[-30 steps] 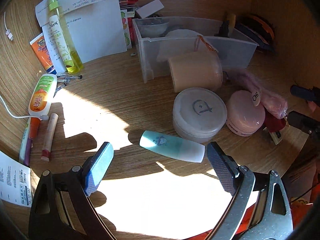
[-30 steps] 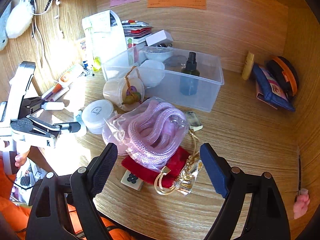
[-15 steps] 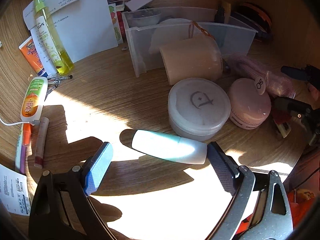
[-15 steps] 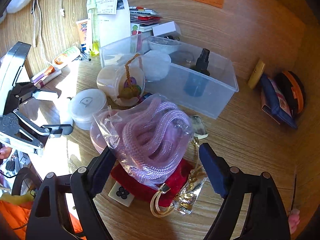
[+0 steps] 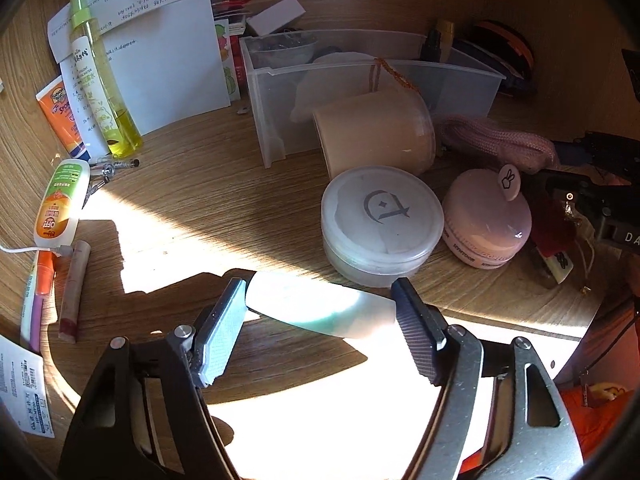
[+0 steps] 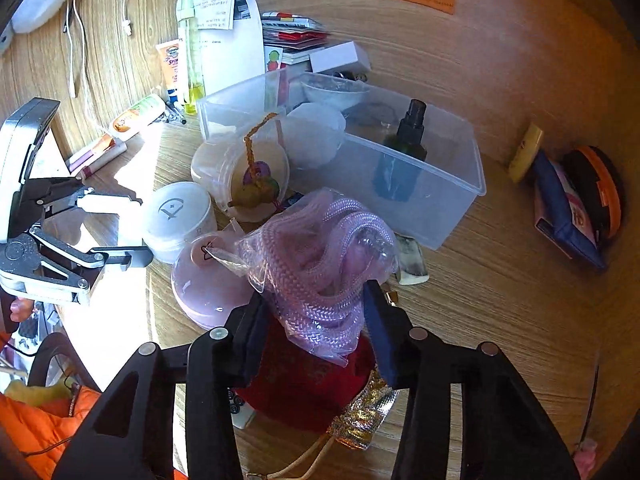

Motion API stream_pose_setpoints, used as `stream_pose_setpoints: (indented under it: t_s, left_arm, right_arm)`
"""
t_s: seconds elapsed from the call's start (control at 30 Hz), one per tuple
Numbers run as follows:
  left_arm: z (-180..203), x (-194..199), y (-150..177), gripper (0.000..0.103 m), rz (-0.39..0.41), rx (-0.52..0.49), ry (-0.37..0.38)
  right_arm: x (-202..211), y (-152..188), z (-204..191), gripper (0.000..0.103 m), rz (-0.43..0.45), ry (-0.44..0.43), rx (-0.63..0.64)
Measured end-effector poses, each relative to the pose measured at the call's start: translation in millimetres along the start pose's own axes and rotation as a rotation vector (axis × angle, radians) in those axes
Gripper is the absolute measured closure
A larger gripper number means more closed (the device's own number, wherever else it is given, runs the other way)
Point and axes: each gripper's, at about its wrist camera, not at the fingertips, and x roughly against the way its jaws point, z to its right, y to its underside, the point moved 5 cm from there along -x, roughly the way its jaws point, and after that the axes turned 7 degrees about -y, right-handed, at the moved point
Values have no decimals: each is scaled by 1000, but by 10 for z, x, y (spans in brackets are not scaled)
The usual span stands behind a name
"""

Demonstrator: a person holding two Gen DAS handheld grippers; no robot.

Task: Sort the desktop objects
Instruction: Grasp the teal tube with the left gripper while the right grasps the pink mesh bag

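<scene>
- Both sets of jaws have just been closing since the earlier frame
- left gripper (image 5: pixel 320 312) clamps the teal tube (image 5: pixel 316 310) end-to-end — lift level
- right gripper (image 6: pixel 316 320) pinches the rope bag (image 6: pixel 320 256) — grip the rope, not film

desk (image 5: pixel 224 184): wood | on it: clear bin (image 5: pixel 360 80); round jars (image 5: pixel 382 220); tubes (image 5: pixel 60 204)

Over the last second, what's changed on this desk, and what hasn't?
Both grippers have just been closing. The left gripper drew its pads up to the ends of the mint-green tube. The right gripper closed on the bagged pink rope. The round jars and clear bin stayed put.
</scene>
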Motion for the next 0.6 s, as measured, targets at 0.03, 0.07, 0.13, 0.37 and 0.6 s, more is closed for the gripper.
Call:
stream_pose_setpoints:
  t_s: [0.03, 0.07, 0.13, 0.37, 0.6]
  left_arm:
    - [-12, 0, 2, 30, 1, 0, -9]
    - [-30, -5, 1, 30, 0, 7, -11]
    - [-68, 10, -6, 30, 1, 25, -7]
    - [-160, 157, -76, 30, 39, 61, -9]
    - [-213, 356, -195, 30, 105, 78, -15]
  right_arm:
    - [13, -8, 11, 66, 3, -6, -8]
    - [31, -13, 24, 67, 8, -15, -18]
    - [79, -30, 45, 68, 20, -25, -34]
    - [279, -145, 99, 72, 70, -41, -57]
    - [445, -233, 101, 76, 110, -60, -67]
